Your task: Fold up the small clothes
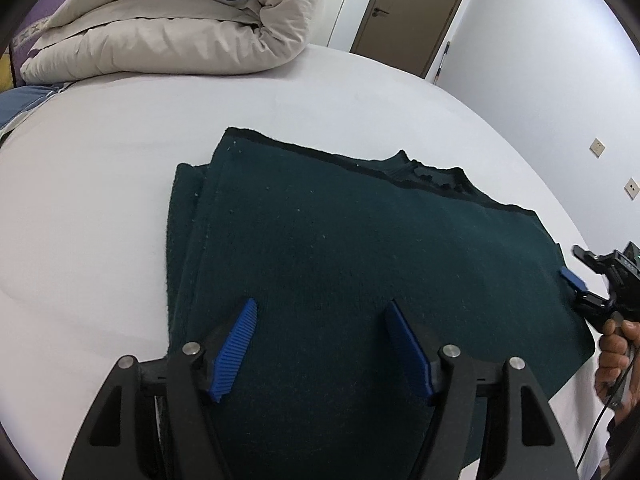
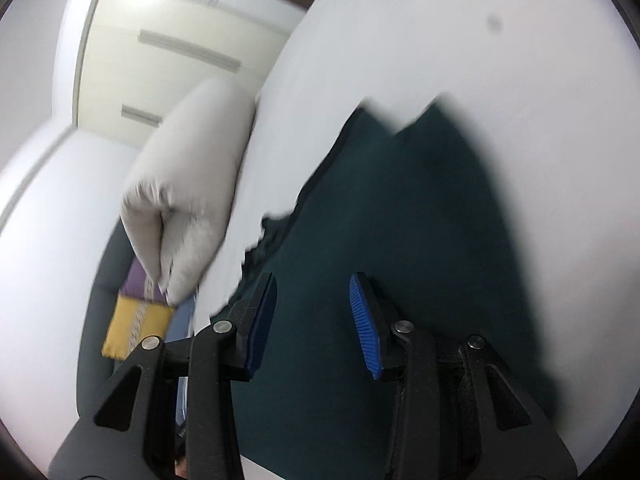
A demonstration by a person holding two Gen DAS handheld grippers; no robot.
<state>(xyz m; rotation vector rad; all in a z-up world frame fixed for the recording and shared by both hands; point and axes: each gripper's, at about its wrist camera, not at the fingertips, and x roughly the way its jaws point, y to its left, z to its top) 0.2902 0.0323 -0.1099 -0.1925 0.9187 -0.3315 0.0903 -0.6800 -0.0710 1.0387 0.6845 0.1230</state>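
Observation:
A dark green knitted sweater [image 1: 340, 248] lies flat on the white bed sheet [image 1: 100, 200], sides folded in, collar at the far edge. My left gripper [image 1: 322, 306] is open above the sweater's near part, holding nothing. My right gripper [image 1: 576, 276] shows at the sweater's right edge in the left wrist view, held by a hand. In the blurred right wrist view the right gripper [image 2: 314, 280] is open over the sweater [image 2: 400, 260], empty.
A rolled beige duvet [image 1: 180, 24] lies at the far end of the bed, also in the right wrist view [image 2: 188, 184]. Purple and yellow cushions [image 2: 136, 320] sit beyond it. A brown door [image 1: 412, 12] and white wall stand behind the bed.

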